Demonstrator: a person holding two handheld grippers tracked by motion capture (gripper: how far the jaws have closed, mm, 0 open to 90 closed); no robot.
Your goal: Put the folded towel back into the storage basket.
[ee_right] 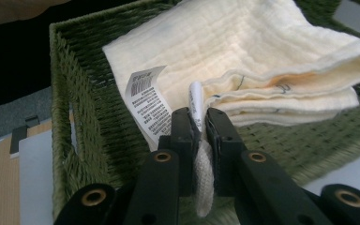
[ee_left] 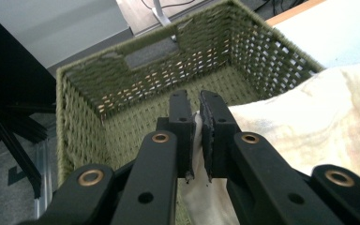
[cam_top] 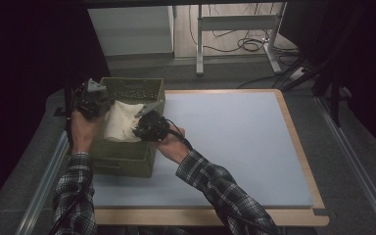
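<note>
Beside the right gripper [ee_right: 198, 126], the cloth's [ee_right: 243, 51] care label [ee_right: 147, 101] print is unreadable.

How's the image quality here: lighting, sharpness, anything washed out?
High view: dim overall, black at both sides, with the cloth in the green basket the brightest patch. Left gripper view: evenly lit, the near fingers soft, the cloth slightly washed out. Right gripper view: sharp enough to show print on the label.

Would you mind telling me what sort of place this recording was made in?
Probably a lab or workshop test bench: a bare work table with a wooden edge, loose cables on the floor beyond it, and dark curtains around.
</note>
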